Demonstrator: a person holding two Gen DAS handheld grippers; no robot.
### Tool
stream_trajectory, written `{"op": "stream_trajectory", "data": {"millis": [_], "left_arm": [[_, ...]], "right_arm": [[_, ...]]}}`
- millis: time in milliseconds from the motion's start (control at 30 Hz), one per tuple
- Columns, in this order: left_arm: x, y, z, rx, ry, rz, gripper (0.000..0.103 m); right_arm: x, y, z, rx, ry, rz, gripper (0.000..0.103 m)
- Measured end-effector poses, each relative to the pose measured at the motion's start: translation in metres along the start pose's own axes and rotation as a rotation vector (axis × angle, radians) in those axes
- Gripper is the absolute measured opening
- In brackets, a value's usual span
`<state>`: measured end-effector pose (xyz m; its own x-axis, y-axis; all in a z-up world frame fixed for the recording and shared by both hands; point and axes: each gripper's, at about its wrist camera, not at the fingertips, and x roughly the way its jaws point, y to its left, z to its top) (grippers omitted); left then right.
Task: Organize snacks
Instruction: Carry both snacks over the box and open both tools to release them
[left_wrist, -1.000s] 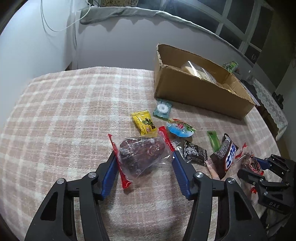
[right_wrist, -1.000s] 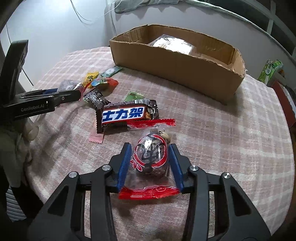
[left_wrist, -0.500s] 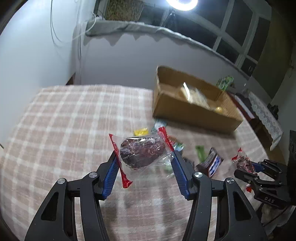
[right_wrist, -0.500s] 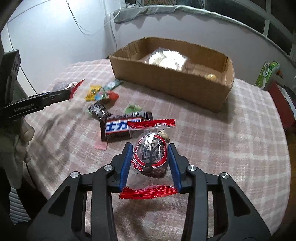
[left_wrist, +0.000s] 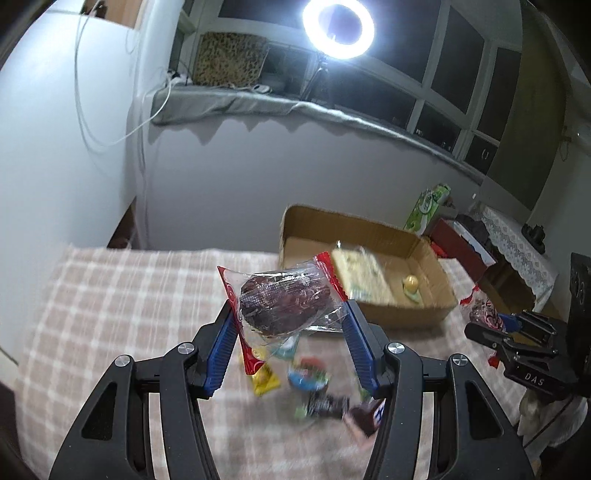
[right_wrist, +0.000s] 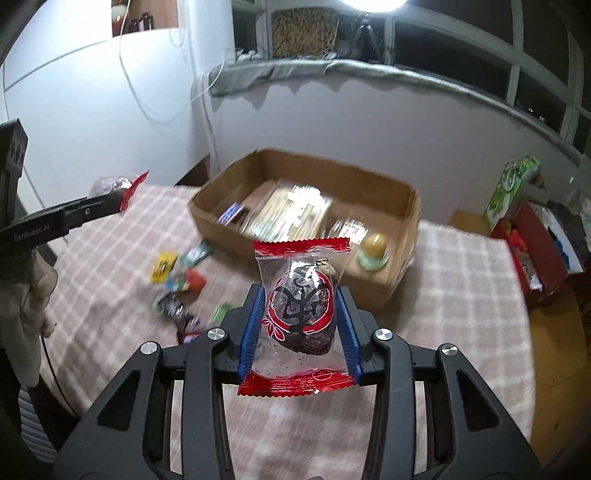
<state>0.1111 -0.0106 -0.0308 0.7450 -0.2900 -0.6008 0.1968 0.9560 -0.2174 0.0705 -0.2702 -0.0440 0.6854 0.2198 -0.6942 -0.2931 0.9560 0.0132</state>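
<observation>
My left gripper (left_wrist: 288, 317) is shut on a clear, red-edged packet of dark snack (left_wrist: 284, 302) and holds it high above the checked tablecloth (left_wrist: 110, 314). My right gripper (right_wrist: 299, 314) is shut on a similar red-edged packet with a red and black label (right_wrist: 299, 310), also lifted. The open cardboard box (right_wrist: 391, 280) lies ahead of both, holding a clear flat pack (right_wrist: 295, 214) and a small yellow item (right_wrist: 375, 245). Each gripper shows in the other's view, the right one (left_wrist: 491, 321) and the left one (right_wrist: 122, 199).
Loose snacks lie on the cloth below: a yellow packet (left_wrist: 264, 378), a blue and red packet (left_wrist: 308, 374), a black packet (left_wrist: 327, 404) and a chocolate bar (left_wrist: 369, 417). A green carton (right_wrist: 511, 188) and a red box (right_wrist: 543, 243) stand beyond the table's right edge.
Both grippers have lifted their packets off the table and risen, tilting toward the box. The loose snacks now lie far below.
</observation>
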Motion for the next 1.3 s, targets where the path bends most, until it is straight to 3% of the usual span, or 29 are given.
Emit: {"op": "stream_trajectory", "data": {"millis": [267,533,800,1167,1233,1300], "left_arm": [[0.021,-0.015,0.032,0.041,-0.018,-0.008,0.055],[0.058,-0.023,0.046,0.051,0.019,-0.015,0.055],[0.097,-0.026,0.039,0.042,0.081,-0.013,0.055],[0.117,-0.027,0.039,0.028,0.126,-0.001,0.057],[0.121,-0.028,0.04,0.026,0.146,-0.004,0.06],[0.122,-0.03,0.04,0.031,0.146,0.001,0.06]], "right_arm": [[0.009,-0.021,0.038,0.01,-0.04,-0.032,0.041],[0.041,-0.041,0.06,0.02,-0.021,-0.063,0.041],[0.081,-0.061,0.065,0.056,0.025,-0.071,0.041],[0.108,-0.071,0.061,0.07,0.065,-0.074,0.041],[0.109,-0.069,0.062,0.064,0.064,-0.075,0.05],[0.105,-0.069,0.061,0.056,0.045,-0.085,0.077]]}}
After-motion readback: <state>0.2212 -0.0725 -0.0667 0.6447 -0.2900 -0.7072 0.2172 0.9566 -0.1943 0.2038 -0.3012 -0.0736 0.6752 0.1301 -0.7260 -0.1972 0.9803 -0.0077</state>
